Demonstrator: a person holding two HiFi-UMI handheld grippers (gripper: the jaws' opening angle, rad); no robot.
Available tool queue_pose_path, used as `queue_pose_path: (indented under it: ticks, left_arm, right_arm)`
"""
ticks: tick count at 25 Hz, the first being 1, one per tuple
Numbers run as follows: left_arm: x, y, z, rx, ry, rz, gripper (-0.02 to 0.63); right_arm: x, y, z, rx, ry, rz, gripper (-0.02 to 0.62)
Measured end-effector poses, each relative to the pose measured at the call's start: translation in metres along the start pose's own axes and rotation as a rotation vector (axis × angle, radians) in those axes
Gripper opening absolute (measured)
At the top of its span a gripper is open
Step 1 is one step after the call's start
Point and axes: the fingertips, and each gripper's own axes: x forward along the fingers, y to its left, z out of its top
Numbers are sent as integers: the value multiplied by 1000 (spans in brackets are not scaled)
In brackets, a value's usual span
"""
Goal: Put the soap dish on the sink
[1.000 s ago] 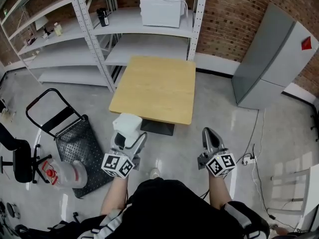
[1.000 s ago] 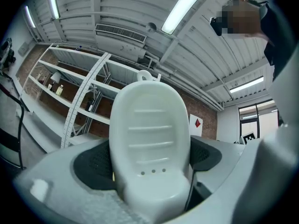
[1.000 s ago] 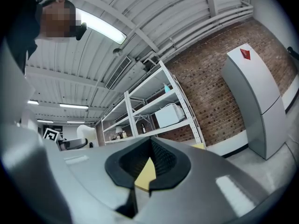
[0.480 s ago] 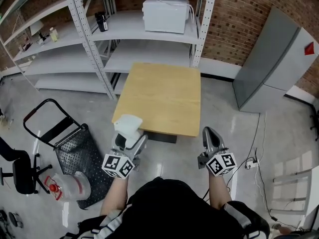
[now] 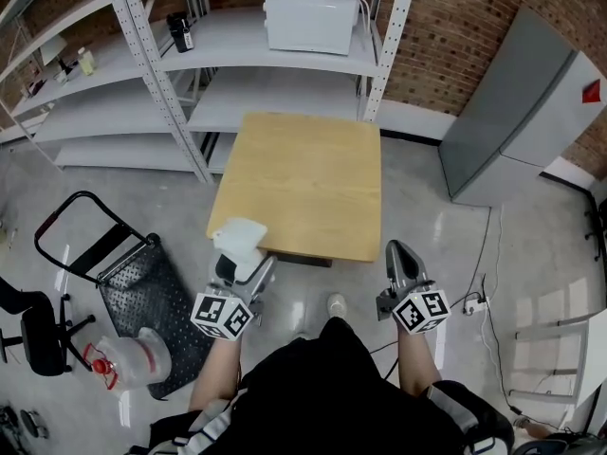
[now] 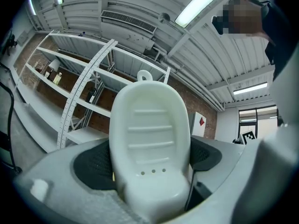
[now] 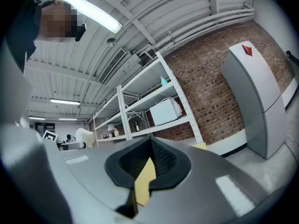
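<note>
My left gripper (image 5: 239, 263) is shut on a white soap dish (image 5: 239, 238), which sticks out ahead of the jaws over the floor, just short of the wooden table's (image 5: 299, 183) near left corner. In the left gripper view the ribbed soap dish (image 6: 149, 139) stands upright between the black pads (image 6: 93, 164), filling the left gripper (image 6: 150, 171). My right gripper (image 5: 398, 259) hangs over the floor near the table's right corner. In the right gripper view its jaws (image 7: 152, 160) are shut with nothing held. No sink shows in any view.
Metal shelving (image 5: 152, 64) with a white appliance (image 5: 313, 12) lines the brick wall behind the table. A grey cabinet (image 5: 517, 121) stands at the right. A hand trolley (image 5: 142, 282), a plastic jug (image 5: 123, 358) and a chair (image 5: 28, 330) sit at the left. Cables (image 5: 469, 303) lie at the right.
The person has stepped forward, so the table lies slightly nearer and a shoe now shows between the grippers. Both grippers hold the same pose, the left still shut on the soap dish.
</note>
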Motion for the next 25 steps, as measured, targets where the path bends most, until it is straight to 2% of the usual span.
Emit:
queue_pose_path:
  ticks: [8,16,25]
  left_arm:
    - [40,18,-6,19,16,34,454]
    - [109,19,-3,47,35,43,453]
    - [153,41,-36,14,118,97,453]
  right_arm:
    - [52,-22,-3,16,8,49,6]
    - [106,-80,15,7,4,55,6]
    - [133,-111,-2,2,75,52,6]
